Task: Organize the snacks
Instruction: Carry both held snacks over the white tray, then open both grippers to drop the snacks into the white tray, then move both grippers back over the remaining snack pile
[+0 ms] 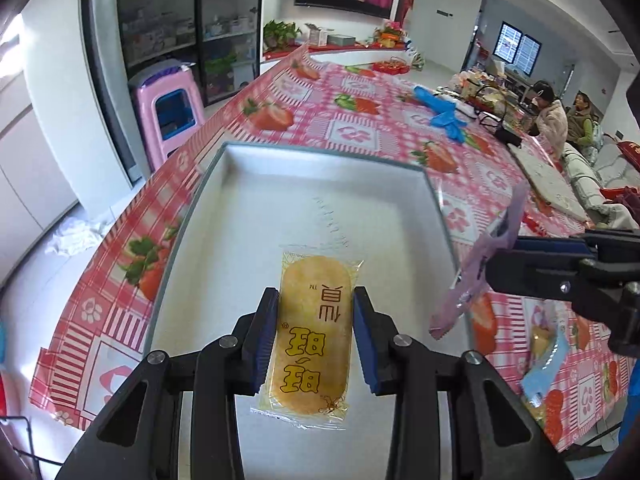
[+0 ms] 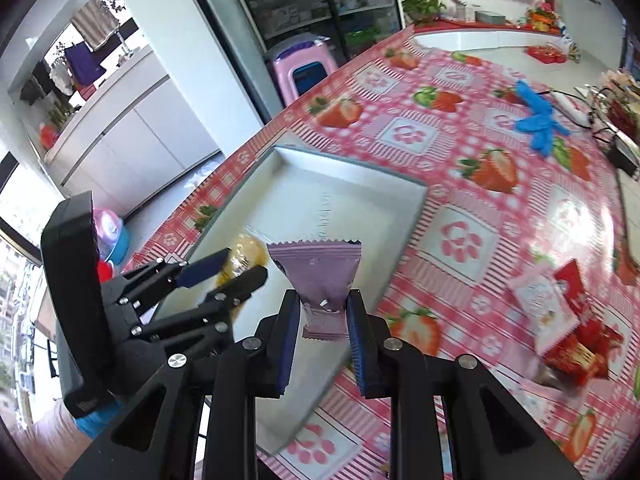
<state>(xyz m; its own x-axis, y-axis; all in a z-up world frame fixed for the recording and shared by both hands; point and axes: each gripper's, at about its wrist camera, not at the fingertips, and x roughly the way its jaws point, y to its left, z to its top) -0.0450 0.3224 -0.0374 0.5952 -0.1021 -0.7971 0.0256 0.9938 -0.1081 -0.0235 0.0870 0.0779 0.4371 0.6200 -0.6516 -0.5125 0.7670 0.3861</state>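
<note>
Purple wrapper [image 2: 320, 280] pinched in my right gripper [image 2: 323, 316] could slip past the white tray [image 1: 320, 168], lower centre, where my left gripper [image 1: 316, 320] clamps a yellow cracker [image 1: 310, 332].

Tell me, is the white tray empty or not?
Empty, as far as visible: the tray shows only bare floor. The yellow cracker and purple packet sit in the fingers above it.

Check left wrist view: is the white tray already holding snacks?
No. The white tray lies bare; the yellow rice cracker is clamped in the left gripper above it.
</note>
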